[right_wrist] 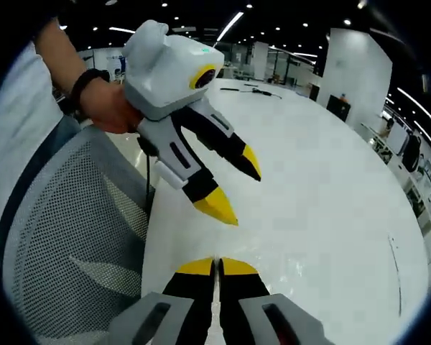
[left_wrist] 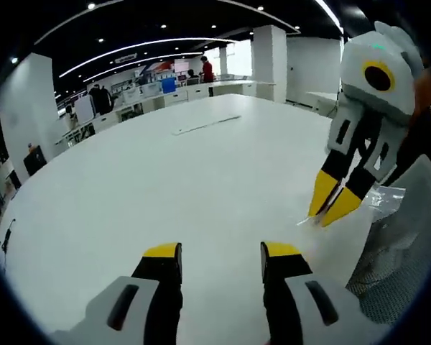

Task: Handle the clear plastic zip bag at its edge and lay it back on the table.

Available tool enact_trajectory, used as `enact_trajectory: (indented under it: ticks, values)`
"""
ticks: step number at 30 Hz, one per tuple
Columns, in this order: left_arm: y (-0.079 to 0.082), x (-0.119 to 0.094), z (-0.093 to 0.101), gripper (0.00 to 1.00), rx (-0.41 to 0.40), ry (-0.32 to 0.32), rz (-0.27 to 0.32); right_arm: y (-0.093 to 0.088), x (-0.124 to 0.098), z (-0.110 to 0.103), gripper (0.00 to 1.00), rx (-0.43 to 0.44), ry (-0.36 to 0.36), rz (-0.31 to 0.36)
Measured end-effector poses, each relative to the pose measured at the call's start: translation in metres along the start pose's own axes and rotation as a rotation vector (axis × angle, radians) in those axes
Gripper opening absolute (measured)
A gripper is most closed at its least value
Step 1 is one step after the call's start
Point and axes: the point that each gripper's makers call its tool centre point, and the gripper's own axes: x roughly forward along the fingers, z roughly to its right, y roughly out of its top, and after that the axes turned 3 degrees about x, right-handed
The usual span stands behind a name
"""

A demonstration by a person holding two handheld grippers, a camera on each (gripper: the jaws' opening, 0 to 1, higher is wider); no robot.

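Observation:
The clear plastic zip bag (left_wrist: pixel 385 197) lies crumpled on the white table (left_wrist: pixel 165 187) near its right edge. One thin edge of it runs out under the right gripper (left_wrist: pixel 329 213). That gripper points down at the table with its yellow tips close together on the bag's edge. In the right gripper view its own jaws (right_wrist: pixel 217 267) are shut, and faint glints of the bag (right_wrist: pixel 276 264) show on the table just beyond them. My left gripper (left_wrist: pixel 221 251) is open and holds nothing. It hovers above the table (right_wrist: pixel 330 201), a hand holding its body (right_wrist: pixel 237 188).
A grey mesh chair back (right_wrist: pixel 79 230) stands at the table's near edge, and it also shows as mesh (left_wrist: pixel 396 277) in the left gripper view. A thin long strip (left_wrist: pixel 205 126) lies far across the table. Cables (right_wrist: pixel 248 88) lie at the far end. Desks and people stand beyond.

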Motion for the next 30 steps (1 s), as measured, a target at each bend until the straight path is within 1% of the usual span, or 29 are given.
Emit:
enact_trajectory:
  ticks: [3, 5, 6, 8, 12, 17, 20, 23, 24, 25, 26, 28, 30]
  values:
    - [0.004, -0.001, 0.008, 0.40, 0.074, -0.028, 0.019, -0.002, -0.001, -0.007, 0.00, -0.019, 0.035, -0.011]
    - [0.006, 0.000, 0.018, 0.39, 0.127, -0.065, 0.028, -0.004, -0.001, -0.009, 0.00, -0.029, 0.047, -0.017]
    - [0.006, 0.000, 0.024, 0.39, 0.173, -0.081, 0.028, -0.003, -0.001, -0.009, 0.00, -0.024, 0.059, -0.009]
    - [0.006, 0.000, 0.030, 0.37, 0.214, -0.101, 0.030, -0.002, -0.001, -0.011, 0.00, -0.020, 0.072, -0.001]
    - [0.005, 0.000, 0.035, 0.33, 0.230, -0.124, 0.049, 0.003, -0.003, -0.015, 0.00, -0.026, 0.108, 0.004]
    - [0.003, 0.000, 0.039, 0.26, 0.262, -0.157, 0.071, 0.004, -0.006, -0.015, 0.00, -0.020, 0.158, 0.013]
    - [0.004, -0.001, 0.042, 0.24, 0.282, -0.177, 0.081, 0.007, -0.006, -0.017, 0.00, -0.006, 0.199, 0.021]
    - [0.006, -0.002, 0.046, 0.24, 0.306, -0.196, 0.093, 0.007, -0.005, -0.019, 0.00, -0.014, 0.222, 0.013]
    - [0.006, -0.003, 0.050, 0.23, 0.343, -0.206, 0.092, 0.007, -0.005, -0.019, 0.00, -0.014, 0.231, 0.011]
    - [0.006, -0.003, 0.051, 0.23, 0.357, -0.212, 0.093, 0.008, -0.005, -0.021, 0.00, -0.014, 0.241, 0.010]
    - [0.005, -0.004, 0.054, 0.22, 0.389, -0.219, 0.090, 0.008, -0.005, -0.022, 0.00, -0.014, 0.254, 0.007]
    - [0.003, -0.004, 0.057, 0.19, 0.395, -0.233, 0.091, 0.008, -0.005, -0.023, 0.00, -0.013, 0.270, 0.005]
    - [0.000, -0.004, 0.059, 0.14, 0.420, -0.242, 0.088, 0.009, -0.006, -0.023, 0.00, -0.013, 0.275, 0.003]
